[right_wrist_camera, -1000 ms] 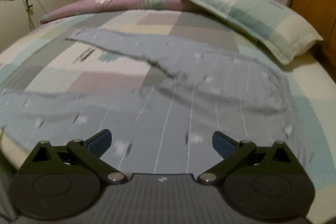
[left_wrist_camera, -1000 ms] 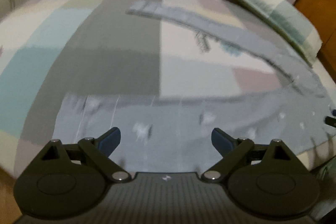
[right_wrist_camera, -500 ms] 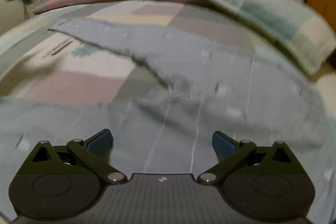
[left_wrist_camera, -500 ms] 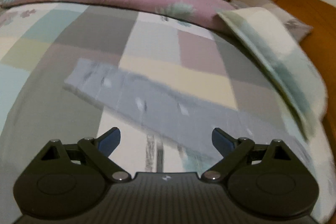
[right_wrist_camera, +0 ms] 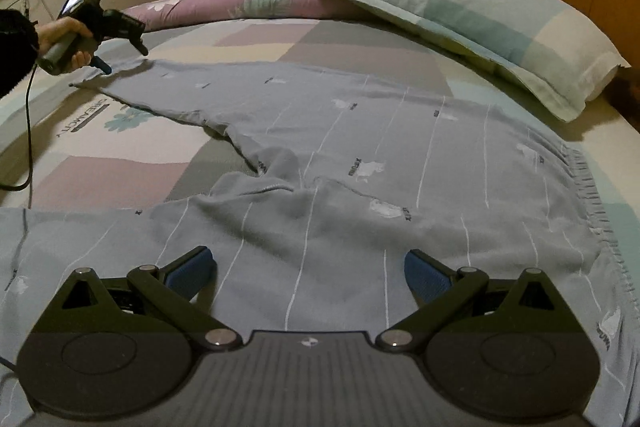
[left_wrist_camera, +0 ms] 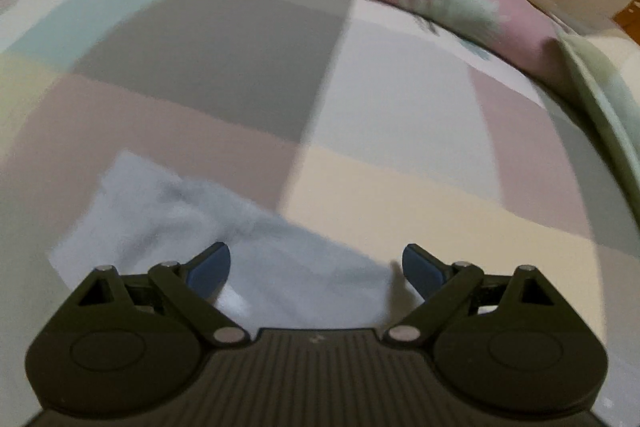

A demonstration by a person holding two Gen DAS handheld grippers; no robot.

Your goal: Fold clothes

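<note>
Far to the left, a person's hand (right_wrist_camera: 66, 41) holds the left gripper (right_wrist_camera: 122, 61) over the far tip of the soft grey-blue pyjama trousers with thin white stripes and little white pictures (right_wrist_camera: 360, 163). Its two fingers are spread wide apart and pinch nothing. In the left wrist view, the end of that trouser leg (left_wrist_camera: 200, 227) lies flat right under the gripper, between its blue pads (left_wrist_camera: 210, 269).

The trousers lie spread out on the bed with the patchwork sheet of grey, pink, cream and pale blue squares (right_wrist_camera: 132, 179). One leg runs away to the far left. The other leg comes along the near edge of the bed. Where the two legs meet in the middle, the cloth is bunched up in soft bumps.

The right gripper (right_wrist_camera: 310, 273) hangs low over the wide top part of the trousers, and its fingers are also wide apart with nothing in them. The stretchy waistband (right_wrist_camera: 580, 187) is off to the right, crinkled up. Past it lies a big checked pillow in cream and green (right_wrist_camera: 480, 23).

The trousers look thin, light and floppy. They will likely sag and slide when lifted. A good place to pinch is the hem of the far leg, and also the thicker waistband edge.
</note>
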